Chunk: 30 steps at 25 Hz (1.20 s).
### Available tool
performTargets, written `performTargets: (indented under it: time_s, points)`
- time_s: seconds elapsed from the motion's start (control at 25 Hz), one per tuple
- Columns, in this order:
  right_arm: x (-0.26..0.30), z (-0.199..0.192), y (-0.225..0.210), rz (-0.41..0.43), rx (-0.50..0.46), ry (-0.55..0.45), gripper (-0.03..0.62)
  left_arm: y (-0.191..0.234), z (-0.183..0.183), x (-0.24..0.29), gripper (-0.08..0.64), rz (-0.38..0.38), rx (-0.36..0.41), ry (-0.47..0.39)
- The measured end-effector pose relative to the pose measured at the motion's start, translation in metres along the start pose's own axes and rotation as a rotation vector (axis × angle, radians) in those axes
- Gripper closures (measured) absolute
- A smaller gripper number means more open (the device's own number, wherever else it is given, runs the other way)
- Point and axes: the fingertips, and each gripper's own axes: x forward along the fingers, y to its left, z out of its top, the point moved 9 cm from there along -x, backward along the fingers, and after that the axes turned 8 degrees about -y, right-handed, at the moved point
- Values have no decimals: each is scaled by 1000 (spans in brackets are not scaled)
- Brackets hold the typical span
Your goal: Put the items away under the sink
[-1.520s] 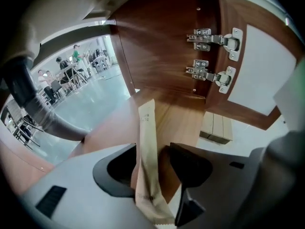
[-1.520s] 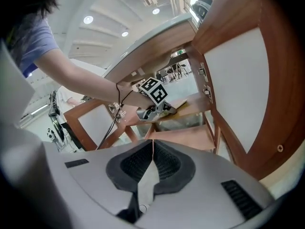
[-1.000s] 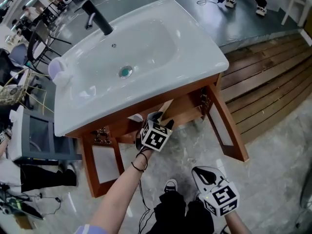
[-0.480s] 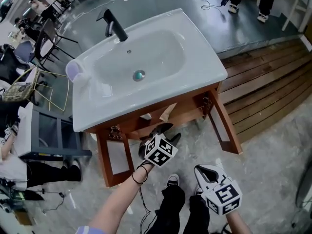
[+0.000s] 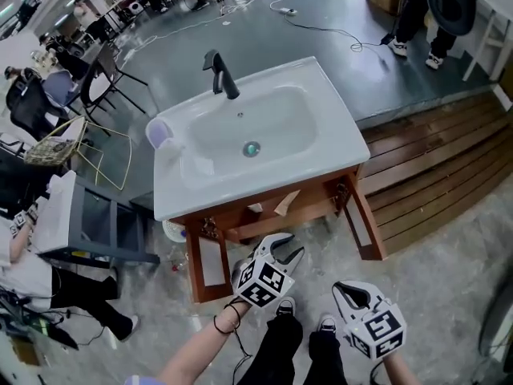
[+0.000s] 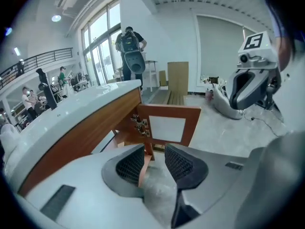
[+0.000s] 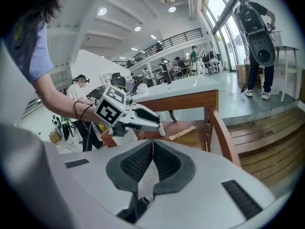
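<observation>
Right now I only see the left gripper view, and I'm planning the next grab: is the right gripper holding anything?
Observer: No, the right gripper has its tongs shut together, empty.
Operator: Anything on the shelf under the sink?
Observer: A pale flat strip lies on that wooden shelf.
Operator: And up top?
Observer: A lavender container sits at the rim's corner, left of the black faucet in the head view.
</observation>
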Motion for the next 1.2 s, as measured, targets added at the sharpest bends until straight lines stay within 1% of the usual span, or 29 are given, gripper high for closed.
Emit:
performTargets:
  time_s: [0.12,0.4,0.48,0.72,0.8,0.92,1.08,1.2]
  points:
    - [-18,20,9,-5,-18,-5,572,-11,11,-26,425,42,-65,-32]
    - [-52,65,38,-19,-42,-32,572,-27,35,-97,430,114,-307,-120]
    - [-60,79,47,-27,-41,-56,572,-28,41,-118,431,134,-347,-143]
    - [-80,107,71,-57,-61,-137,572,-37,53,-171,440,201,-373,-175]
    - [-85,114,77,-47,-51,-163,572,-39,60,-185,443,222,-388,-192]
    - [-91,120,88,-20,-57,-174,572,-48,70,-203,446,246,-407,-215]
    - [-99,123,106,18,-60,-176,572,-68,79,-224,454,237,-416,-229]
    - [-108,123,114,27,-61,-182,572,-87,82,-237,457,232,-432,-241]
